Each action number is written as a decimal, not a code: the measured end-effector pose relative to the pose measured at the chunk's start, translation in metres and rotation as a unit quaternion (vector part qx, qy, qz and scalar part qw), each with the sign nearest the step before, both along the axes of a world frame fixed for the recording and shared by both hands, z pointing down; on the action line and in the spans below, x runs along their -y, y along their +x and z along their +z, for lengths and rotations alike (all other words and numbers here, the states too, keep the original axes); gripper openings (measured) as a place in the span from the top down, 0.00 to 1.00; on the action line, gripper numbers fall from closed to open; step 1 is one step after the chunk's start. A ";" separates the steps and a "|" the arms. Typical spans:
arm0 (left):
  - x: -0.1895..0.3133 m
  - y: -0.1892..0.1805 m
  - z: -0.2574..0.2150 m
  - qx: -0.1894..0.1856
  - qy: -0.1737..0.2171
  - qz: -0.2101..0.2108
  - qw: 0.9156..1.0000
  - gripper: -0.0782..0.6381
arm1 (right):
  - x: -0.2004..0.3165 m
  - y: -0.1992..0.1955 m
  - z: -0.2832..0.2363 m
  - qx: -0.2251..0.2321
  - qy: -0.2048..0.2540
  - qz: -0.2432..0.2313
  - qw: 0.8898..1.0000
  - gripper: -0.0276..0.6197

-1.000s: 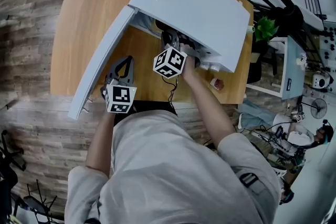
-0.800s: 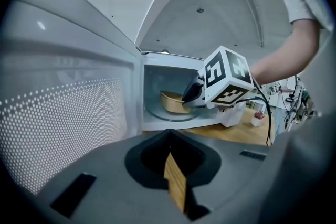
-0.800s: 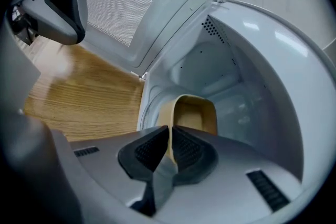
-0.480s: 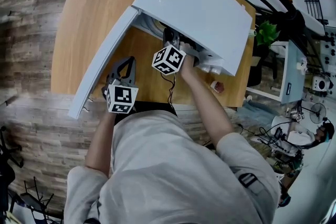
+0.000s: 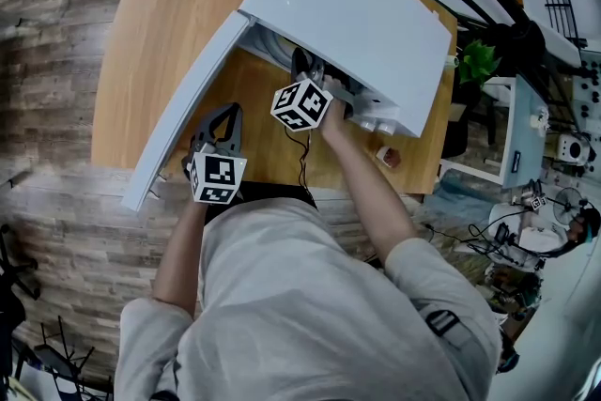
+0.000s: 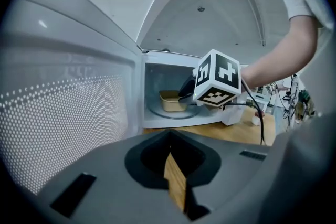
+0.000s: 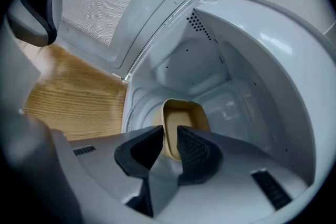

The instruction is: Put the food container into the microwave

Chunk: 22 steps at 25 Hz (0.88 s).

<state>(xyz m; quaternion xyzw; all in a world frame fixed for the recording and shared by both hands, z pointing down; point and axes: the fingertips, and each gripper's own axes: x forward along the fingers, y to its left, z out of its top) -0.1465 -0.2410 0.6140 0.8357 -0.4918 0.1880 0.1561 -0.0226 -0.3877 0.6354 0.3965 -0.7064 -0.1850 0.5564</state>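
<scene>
The white microwave (image 5: 357, 14) stands on the wooden table (image 5: 160, 5) with its door (image 5: 188, 108) swung open to the left. A tan food container (image 6: 172, 100) sits on the glass turntable inside. My right gripper (image 7: 169, 139) reaches into the cavity, its jaws closed on the near wall of the container (image 7: 184, 113). In the head view only its marker cube (image 5: 300, 105) shows clearly at the opening. My left gripper (image 5: 223, 119) hovers over the table beside the open door, shut and empty, with just a thin slit between its jaws (image 6: 173, 165).
A small red object (image 5: 388, 152) and a white item (image 5: 377, 121) lie on the table right of the microwave. A green plant (image 5: 477, 52) and cluttered shelving stand beyond the table's right edge. A black cable (image 5: 304, 166) hangs from the right gripper.
The right gripper has edged slightly deeper into the microwave. The left gripper and the door have stayed put.
</scene>
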 end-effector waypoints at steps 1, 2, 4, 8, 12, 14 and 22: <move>0.000 0.000 0.000 0.000 0.000 0.000 1.000 0.88 | -0.001 0.000 0.000 0.005 -0.001 0.003 1.000 0.82; 0.000 0.000 0.000 0.000 0.001 0.001 1.000 0.88 | -0.002 0.000 -0.001 0.011 -0.001 0.006 1.000 0.81; -0.001 0.000 -0.001 -0.001 0.001 0.002 1.000 0.88 | -0.005 -0.001 -0.003 0.026 0.001 0.012 1.000 0.80; -0.002 0.000 -0.001 -0.002 0.002 0.004 1.000 0.88 | -0.013 -0.003 -0.009 0.100 -0.007 0.049 0.994 0.79; 0.000 -0.001 -0.004 -0.004 0.004 0.003 1.000 0.87 | -0.024 0.000 -0.016 0.199 -0.033 0.110 0.973 0.80; 0.001 0.000 -0.008 -0.005 0.007 0.004 1.000 0.88 | -0.030 0.004 -0.021 0.235 -0.035 0.132 0.962 0.84; -0.009 0.011 -0.020 -0.011 0.014 0.019 1.000 0.88 | -0.069 0.013 -0.040 0.305 -0.036 0.145 0.941 0.95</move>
